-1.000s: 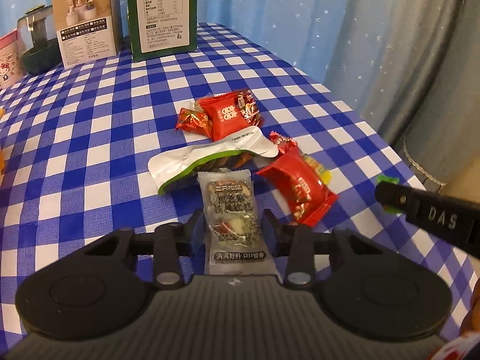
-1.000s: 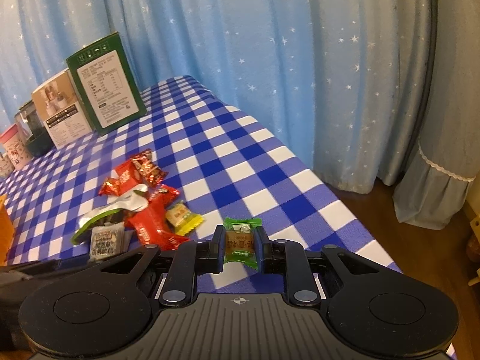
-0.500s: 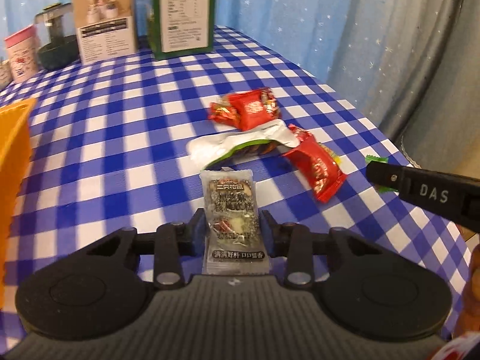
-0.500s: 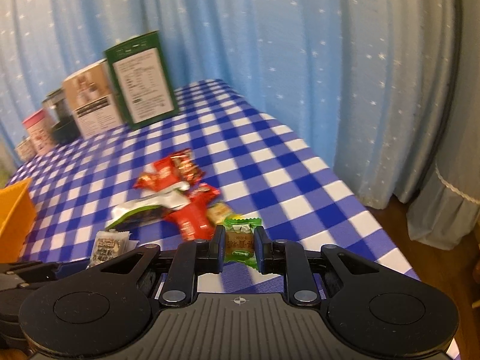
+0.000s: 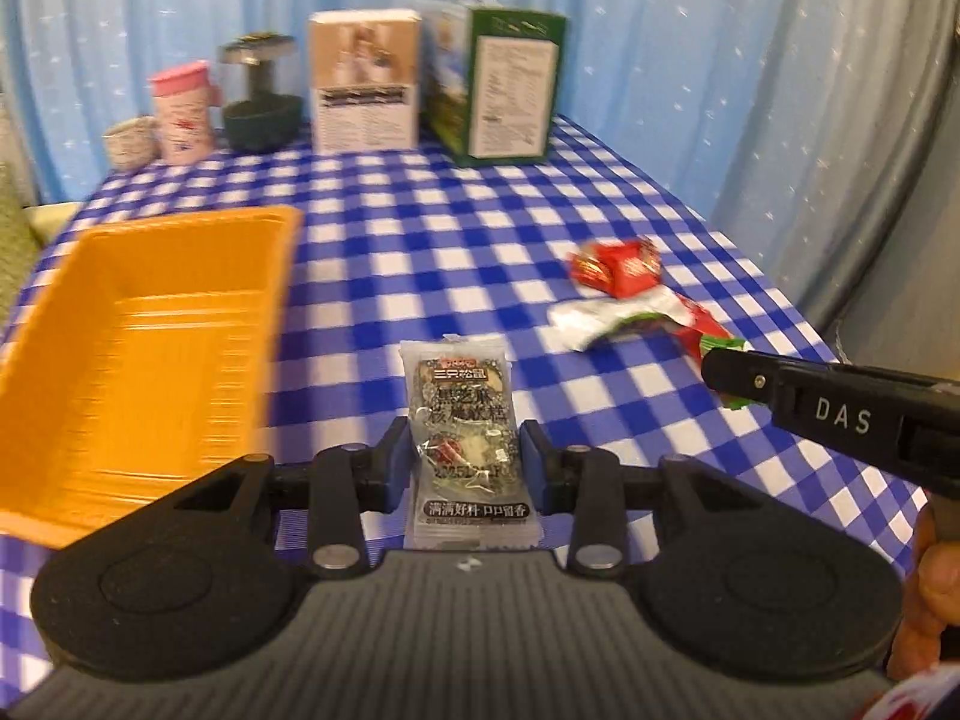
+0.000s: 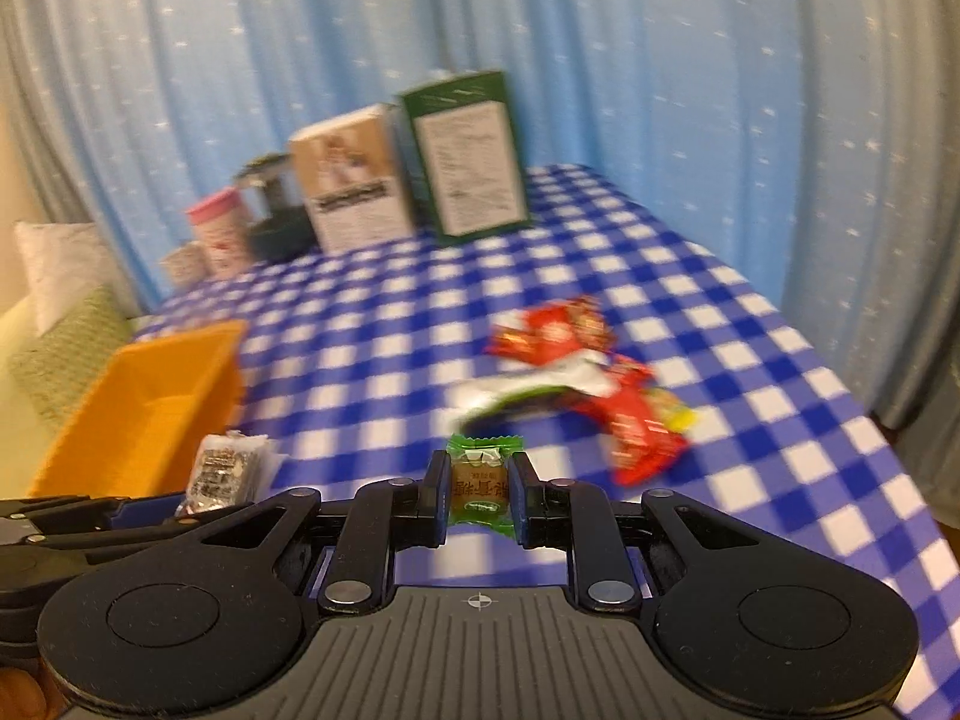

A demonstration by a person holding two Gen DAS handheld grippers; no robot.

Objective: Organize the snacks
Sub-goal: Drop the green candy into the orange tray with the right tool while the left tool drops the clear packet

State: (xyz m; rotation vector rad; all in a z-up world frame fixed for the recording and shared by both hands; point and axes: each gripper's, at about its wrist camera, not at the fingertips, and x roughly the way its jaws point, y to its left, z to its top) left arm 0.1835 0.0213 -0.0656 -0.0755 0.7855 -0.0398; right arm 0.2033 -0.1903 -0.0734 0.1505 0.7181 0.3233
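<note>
Glossy plastic tray [image 5: 180, 276] — checked cloth [image 5: 480, 228]

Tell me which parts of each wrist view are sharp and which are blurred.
Left wrist view: the left tongs and grey packet are sharp; orange tray and tablecloth are smeared. Right wrist view: the green candy is sharp; red snacks and boxes are streaked.

My left gripper [image 5: 465, 459] sits low in the centre of its frame, fingers level and pinched on a packet. My right gripper [image 6: 478, 491] is likewise clamped, low centre of its own view. In the left view its finger [image 5: 828, 414] reaches in from the right edge, my hand [image 5: 930, 594] behind it.
</note>
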